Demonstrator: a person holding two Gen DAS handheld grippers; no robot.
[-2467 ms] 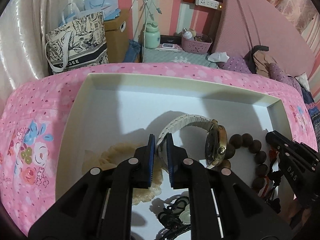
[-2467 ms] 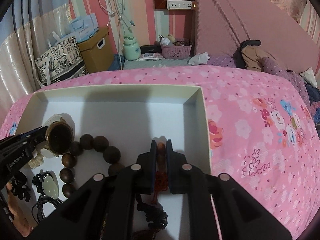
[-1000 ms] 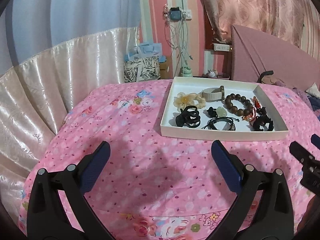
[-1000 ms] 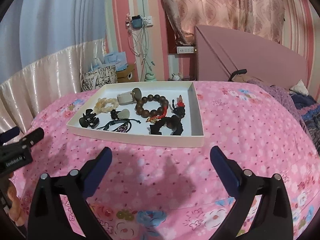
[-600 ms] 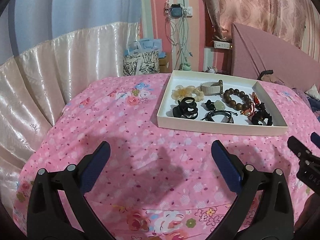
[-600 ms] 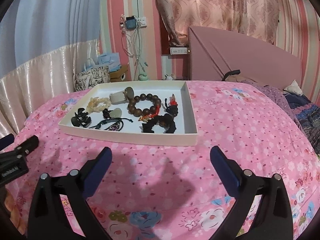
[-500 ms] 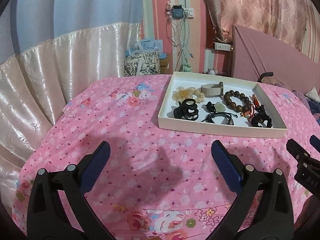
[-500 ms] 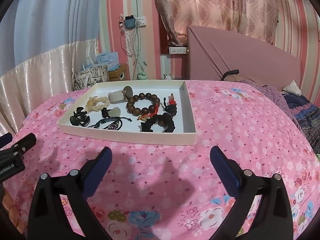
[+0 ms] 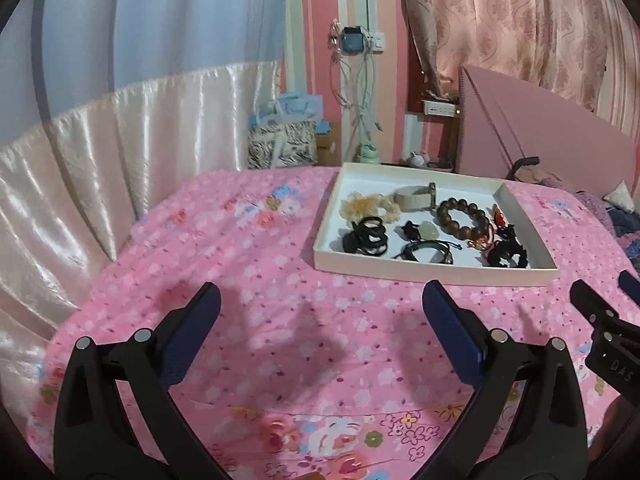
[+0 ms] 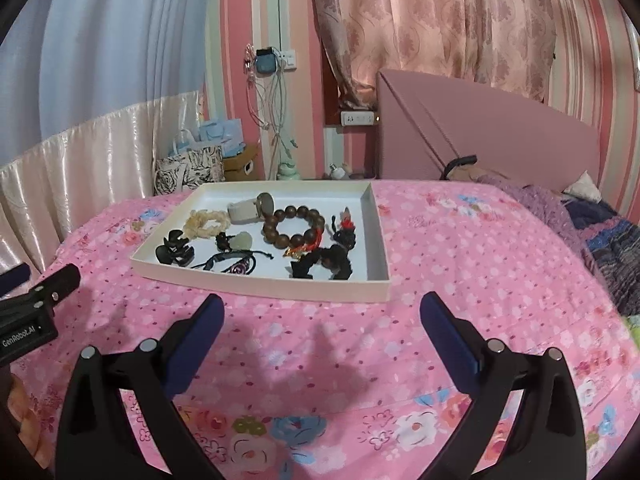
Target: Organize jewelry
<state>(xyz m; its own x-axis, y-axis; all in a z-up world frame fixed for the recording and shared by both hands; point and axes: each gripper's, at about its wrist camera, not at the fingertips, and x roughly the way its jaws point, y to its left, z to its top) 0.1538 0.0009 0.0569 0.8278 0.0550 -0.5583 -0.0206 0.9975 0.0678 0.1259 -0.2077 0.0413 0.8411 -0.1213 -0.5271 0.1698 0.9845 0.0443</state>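
A shallow white tray (image 9: pixel 432 273) (image 10: pixel 256 286) lies on the pink floral bedspread. Inside it are a cream scrunchie (image 9: pixel 368 207), a watch with a beige strap (image 9: pixel 414 199), a brown bead bracelet (image 9: pixel 462 220) (image 10: pixel 294 227), a black claw clip (image 9: pixel 366 236) (image 10: pixel 175 251), a pale jade pendant (image 9: pixel 428 230), black cords (image 9: pixel 426 251) and a black-and-red tassel charm (image 10: pixel 328 254). My left gripper (image 9: pixel 320 312) hangs open over the bedspread, well short of the tray, with nothing between its fingers. My right gripper (image 10: pixel 320 318) is open too, just before the tray's near wall.
A patterned tote bag (image 9: pixel 280 148) and a cardboard box (image 10: pixel 240 166) stand on the floor behind the bed. A pink headboard (image 10: pixel 480 132) rises at the right, with folded clothes (image 10: pixel 608 232) at the bed's right edge. Satin curtains (image 9: pixel 100 152) hang at the left.
2.5 s ago both grippers were shut inside the tray, left on the watch strap, right on the red tassel. Both have let go, opened wide and pulled back; since half a second ago little differs.
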